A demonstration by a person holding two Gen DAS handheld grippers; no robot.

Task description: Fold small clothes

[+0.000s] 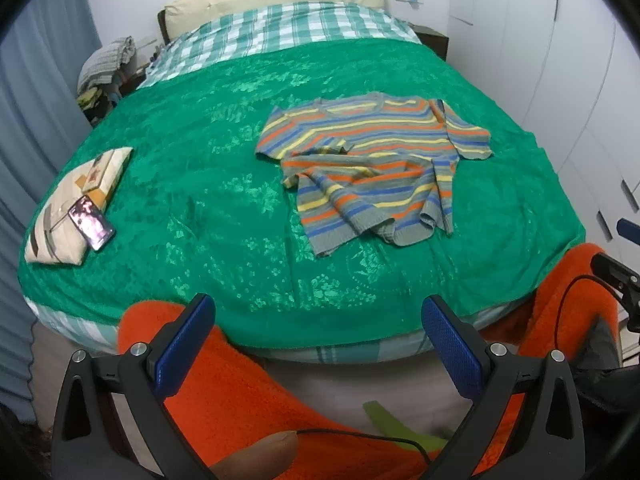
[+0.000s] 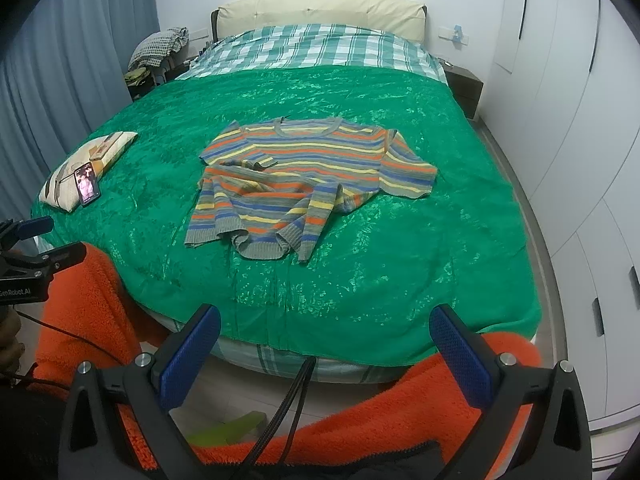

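curtains (image 2: 76, 60) hang in blue folds along the left side of the bed (image 2: 280, 92), which wears a green patterned cover from its foot edge up to a green-and-white check sheet (image 2: 320, 46) below the cream headboard (image 2: 320, 10). near the bed's left edge lies a cream pillow (image 1: 70, 204) with a lit phone (image 1: 91, 222) propped against its near end. the left claw (image 1: 318, 344) hovers off the foot edge of the bed, its blue-padded fingers wide apart and holding nothing, over orange fleece fabric (image 1: 240, 380). at the middle of the bed lies the striped sweater (image 2: 304, 176), grey with orange, yellow and blue bands, neckline toward the headboard, one short sleeve spread flat toward the right edge, the other sleeve and the lower body rumpled and partly turned over on themselves. the right claw (image 2: 326, 350) also hovers off the foot edge, fingers spread apart and empty, well clear of the sweater. white wardrobe doors (image 2: 580, 120) line the wall beyond the bed's right edge, and a dark nightstand (image 2: 464, 86) sits at the head-right corner.
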